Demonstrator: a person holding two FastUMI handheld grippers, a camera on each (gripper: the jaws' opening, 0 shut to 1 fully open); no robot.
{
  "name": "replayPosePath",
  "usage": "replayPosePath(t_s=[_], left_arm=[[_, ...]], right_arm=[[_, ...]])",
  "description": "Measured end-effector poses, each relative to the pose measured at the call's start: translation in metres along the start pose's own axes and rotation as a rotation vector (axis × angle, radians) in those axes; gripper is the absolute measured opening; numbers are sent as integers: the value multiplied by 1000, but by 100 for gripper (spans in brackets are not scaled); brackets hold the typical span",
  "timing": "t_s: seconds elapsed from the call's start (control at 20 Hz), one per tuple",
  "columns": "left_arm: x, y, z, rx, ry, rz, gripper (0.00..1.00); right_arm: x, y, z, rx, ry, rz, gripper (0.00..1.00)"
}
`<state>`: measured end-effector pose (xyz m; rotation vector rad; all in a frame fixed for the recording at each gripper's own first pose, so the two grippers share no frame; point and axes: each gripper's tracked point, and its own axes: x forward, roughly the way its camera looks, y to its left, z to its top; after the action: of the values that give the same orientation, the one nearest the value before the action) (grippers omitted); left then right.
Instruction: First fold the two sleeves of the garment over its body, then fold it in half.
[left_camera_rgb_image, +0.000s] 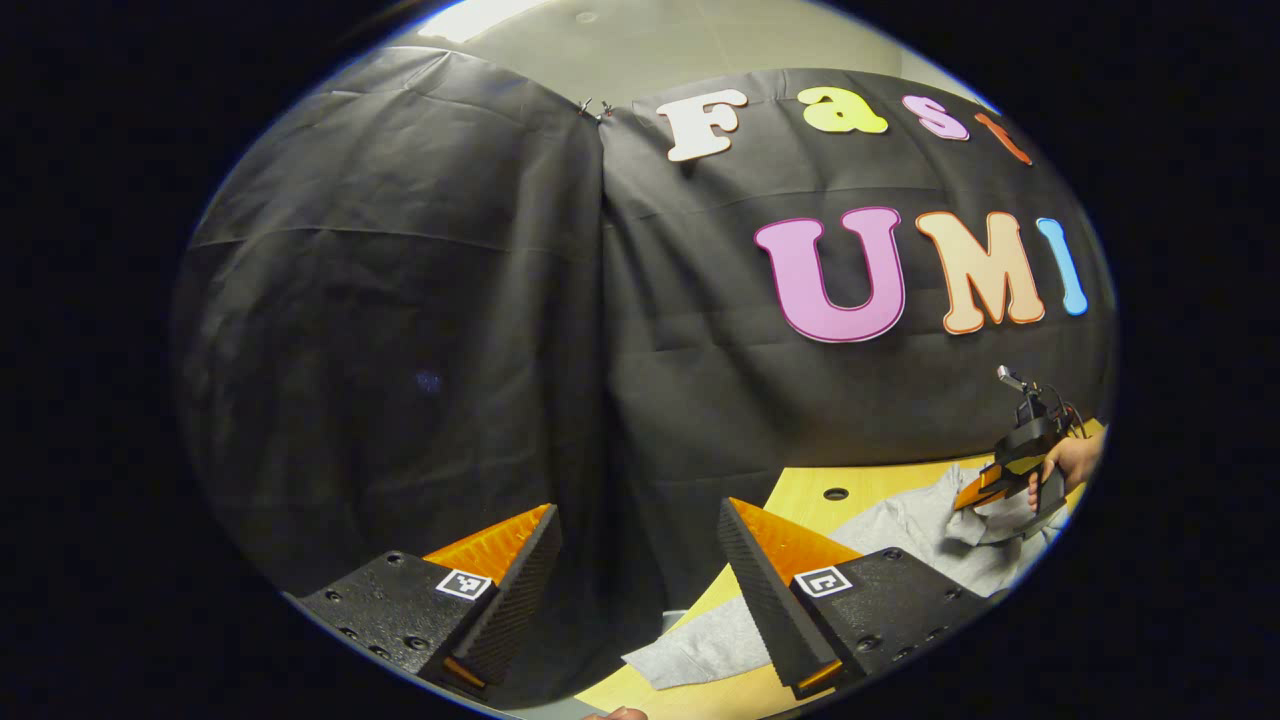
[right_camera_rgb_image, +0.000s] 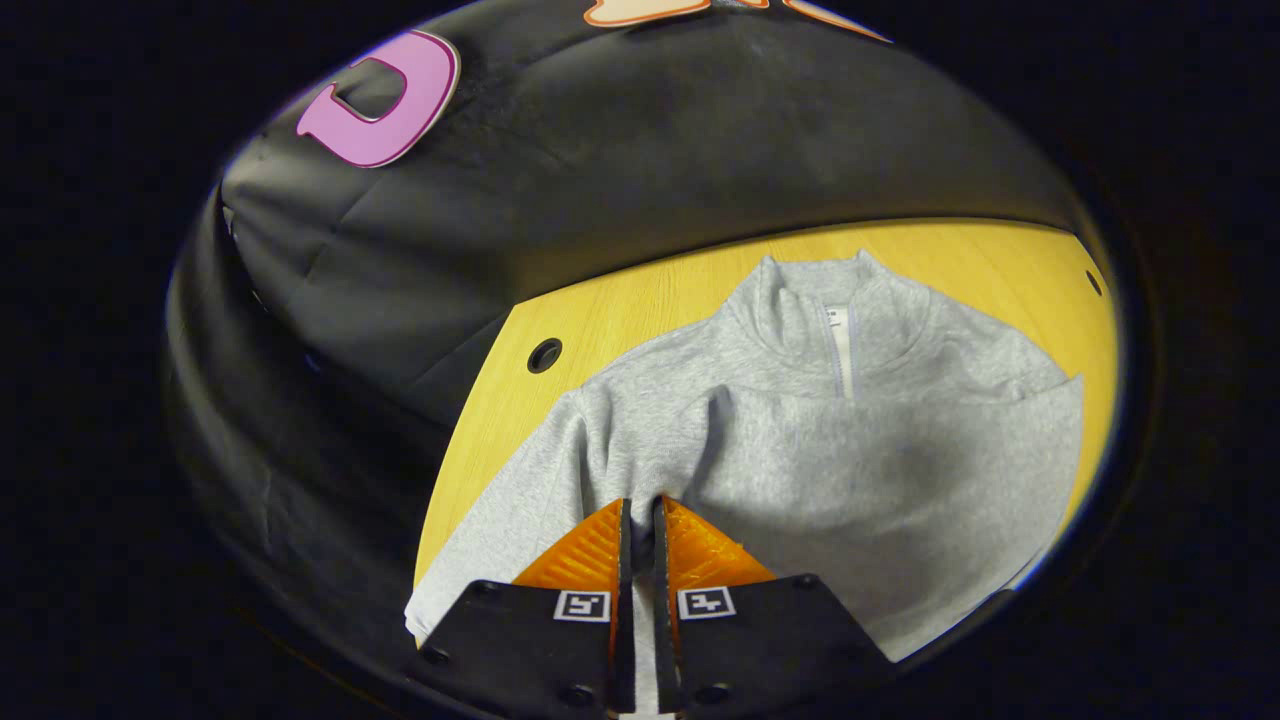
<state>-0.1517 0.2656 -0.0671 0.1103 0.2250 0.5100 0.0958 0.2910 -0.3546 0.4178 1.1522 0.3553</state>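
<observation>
A light grey zip-neck sweatshirt (right_camera_rgb_image: 850, 450) lies flat on the wooden table (right_camera_rgb_image: 640, 300), collar (right_camera_rgb_image: 835, 310) at the far side. One sleeve (right_camera_rgb_image: 930, 440) lies folded across its chest. My right gripper (right_camera_rgb_image: 640, 508) is shut on a bunched fold of the other sleeve (right_camera_rgb_image: 600, 440), and grey cloth shows between its fingers. In the left gripper view, that right gripper (left_camera_rgb_image: 972, 498), held by a hand (left_camera_rgb_image: 1072, 458), pinches the grey sweatshirt (left_camera_rgb_image: 910, 530) a little above the table. My left gripper (left_camera_rgb_image: 638, 507) hangs open and holds nothing, off the table's corner, near the garment's edge (left_camera_rgb_image: 700, 650).
The table (left_camera_rgb_image: 880, 480) has a round hole (right_camera_rgb_image: 545, 355) near its back left corner and another (right_camera_rgb_image: 1094, 282) at the far right. Black cloth walls stand close behind and to the left of the table. The table's left edge (right_camera_rgb_image: 470, 420) runs beside the garment.
</observation>
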Motion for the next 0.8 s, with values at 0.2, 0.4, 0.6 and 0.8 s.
replayPosePath(t_s=[0.2, 0.4, 0.6, 0.8], left_arm=[[4, 1, -27, 2, 46, -13, 94], [11, -8, -63, 6, 110, -48, 94], [19, -18, -106, 7, 203, -96, 94], [23, -32, -160, 5, 337, -156, 94]], right_arm=[[-6, 53, -3, 111, 14, 182, 30], [-32, 68, 35, 58, -155, 221, 97], [-44, 59, 49, 46, -229, 206, 97], [-56, 44, 55, 72, -260, 168, 97]])
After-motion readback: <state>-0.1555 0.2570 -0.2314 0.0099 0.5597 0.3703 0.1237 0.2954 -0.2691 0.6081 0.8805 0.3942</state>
